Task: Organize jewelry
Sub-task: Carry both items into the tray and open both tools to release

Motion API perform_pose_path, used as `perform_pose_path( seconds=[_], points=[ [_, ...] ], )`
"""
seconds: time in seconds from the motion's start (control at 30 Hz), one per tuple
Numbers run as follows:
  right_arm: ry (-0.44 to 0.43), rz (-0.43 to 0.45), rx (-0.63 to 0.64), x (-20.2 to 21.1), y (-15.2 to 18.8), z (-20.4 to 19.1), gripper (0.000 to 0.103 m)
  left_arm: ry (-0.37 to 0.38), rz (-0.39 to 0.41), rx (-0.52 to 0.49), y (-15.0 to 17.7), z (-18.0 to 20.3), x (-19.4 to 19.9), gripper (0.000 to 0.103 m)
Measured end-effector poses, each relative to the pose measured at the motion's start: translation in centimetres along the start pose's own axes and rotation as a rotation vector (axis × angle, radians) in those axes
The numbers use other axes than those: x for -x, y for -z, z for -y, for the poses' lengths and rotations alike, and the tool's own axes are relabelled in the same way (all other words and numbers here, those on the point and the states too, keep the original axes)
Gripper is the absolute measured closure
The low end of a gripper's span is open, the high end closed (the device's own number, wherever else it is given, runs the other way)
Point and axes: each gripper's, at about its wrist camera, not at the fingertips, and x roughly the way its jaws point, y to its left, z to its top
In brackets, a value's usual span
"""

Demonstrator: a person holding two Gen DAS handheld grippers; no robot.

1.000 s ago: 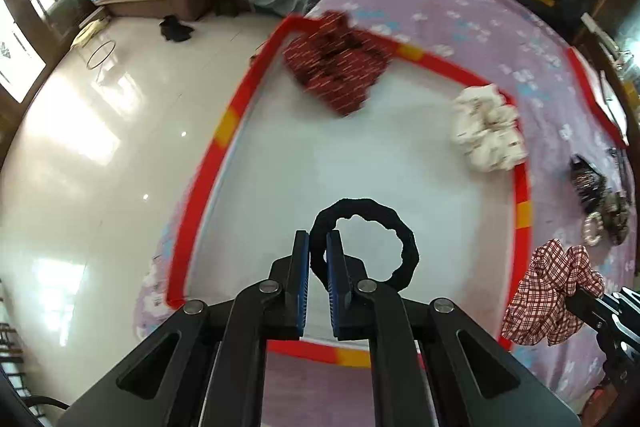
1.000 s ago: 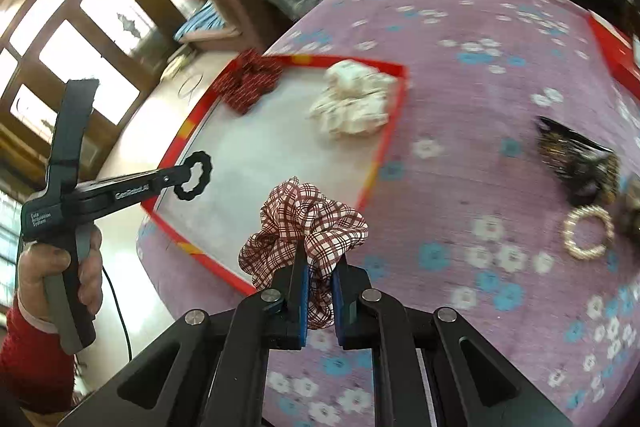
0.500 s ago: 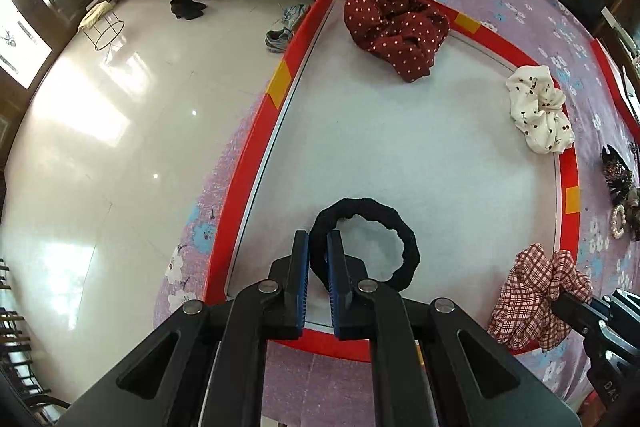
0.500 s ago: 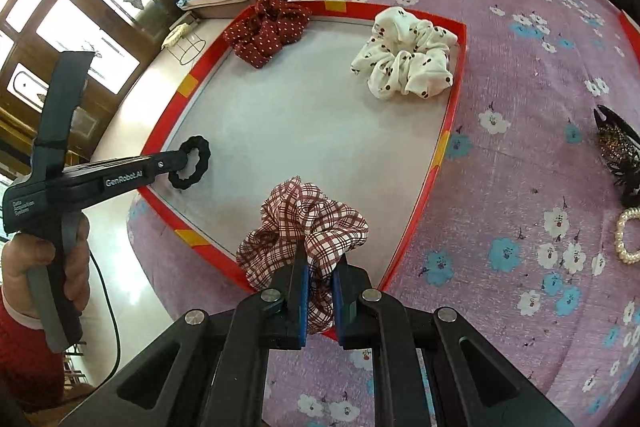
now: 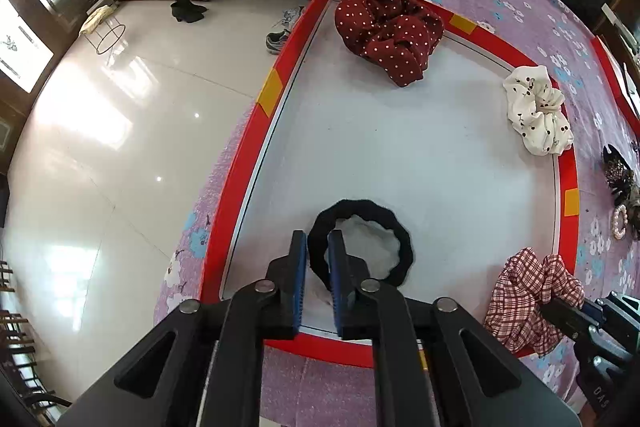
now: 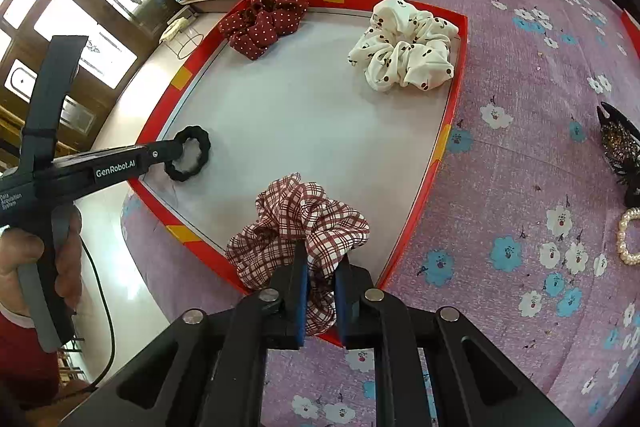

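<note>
We've got the black hair tie (image 5: pixel 362 241) down on the white floor of the red-rimmed tray (image 5: pixel 400 155), near its front left corner, and the plaid scrunchie (image 6: pixel 298 227) slumped over the tray's near rim at the front right. Both have just arrived: a second ago we were carrying them above the tray, and now they rest on it.

And here's the release. The left gripper (image 5: pixel 318 281) has just been opening: its blue pads have parted, and the tie's band sits loose between them with daylight on either side, no longer pinched. Same on the other side: the right gripper (image 6: pixel 322 293) has just been opening too, and the plaid cloth between its pads hangs slack, though we can't be sure the fabric is wholly free of them.

Further back in the tray, the maroon polka-dot scrunchie (image 5: pixel 390 31) sits in the far left corner and the cream cherry-print scrunchie (image 6: pixel 402 51) by the far right one. That makes four hair pieces, one toward each corner.

Out on the purple floral bedspread (image 6: pixel 520 87), the dark glittery hair claw (image 6: pixel 620 151) and the pearl bracelet (image 6: pixel 630 237) lie well apart from the tray, not yet sorted. We reckon those come next, once both grippers back off cleanly without dragging the cloth along.
</note>
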Motion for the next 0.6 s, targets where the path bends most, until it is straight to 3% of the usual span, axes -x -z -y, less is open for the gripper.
perform_pose_path(
  seconds=[0.07, 0.1, 0.13, 0.6],
  points=[
    [0.011, 0.009, 0.013, 0.2, 0.0, -0.1, 0.072, -0.007, 0.010, 0.007, 0.1, 0.1, 0.5, 0.069],
    [0.014, 0.018, 0.021, 0.5, 0.0, -0.2, 0.060, -0.010, 0.020, 0.010, 0.2, 0.3, 0.9, 0.066],
    [0.017, 0.029, 0.029, 0.7, 0.1, -0.3, 0.056, -0.015, 0.032, 0.010, 0.2, 0.4, 1.3, 0.065],
    [0.051, 0.122, 0.063, 4.6, 1.0, 1.1, 0.056, -0.053, 0.104, -0.049, -0.3, 4.4, 4.0, 0.063]
  ],
)
